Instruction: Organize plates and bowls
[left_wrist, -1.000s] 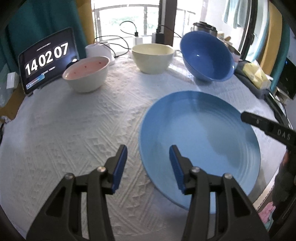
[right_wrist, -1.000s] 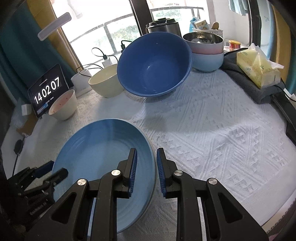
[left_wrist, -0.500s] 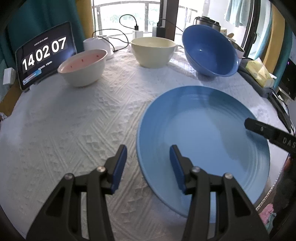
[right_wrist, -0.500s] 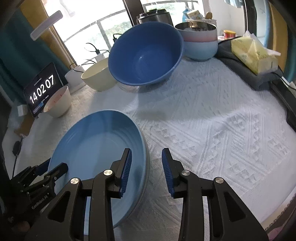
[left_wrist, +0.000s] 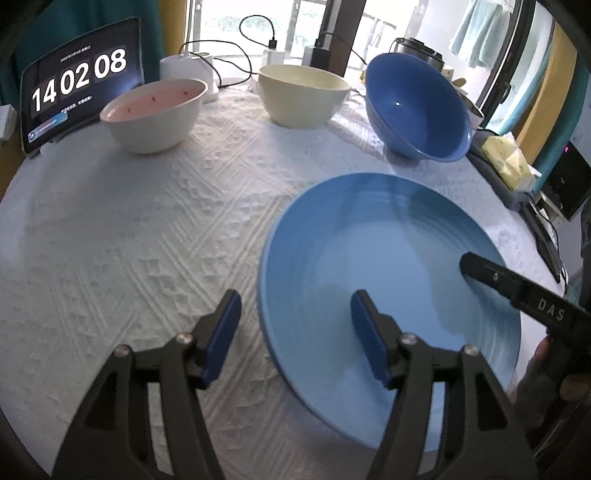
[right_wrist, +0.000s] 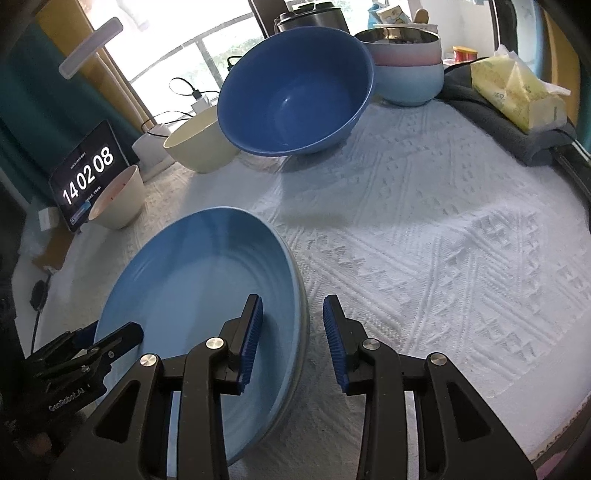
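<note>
1. Left wrist view gives me the whole round surface (left_wrist: 110, 229), draped in a white textured cloth, with the crockery spread over its far half and right side.
2. Largest piece is the light blue plate (left_wrist: 369, 236), lying flat on the near right of the surface. In the right wrist view a second rim shows under its edge, so I judge it may already sit on another plate, though I cannot be sure.
3. Next is the dark blue bowl (right_wrist: 291, 85), tilted on the cloth beyond the plate and apart from it.
4. Left of that stands the cream bowl (left_wrist: 303, 96), then the white bowl with a pink inside (left_wrist: 155, 114), each standing alone.
5. My left gripper (left_wrist: 295, 332) straddles the plate's left rim; its fingers are opening, not pressing on it.
6. My right gripper (right_wrist: 293, 332) straddles the right rim, fingers moderately apart, gripping nothing.
7. By my reckoning the plate is placed; the three loose bowls remain to be gathered or nested.
</note>
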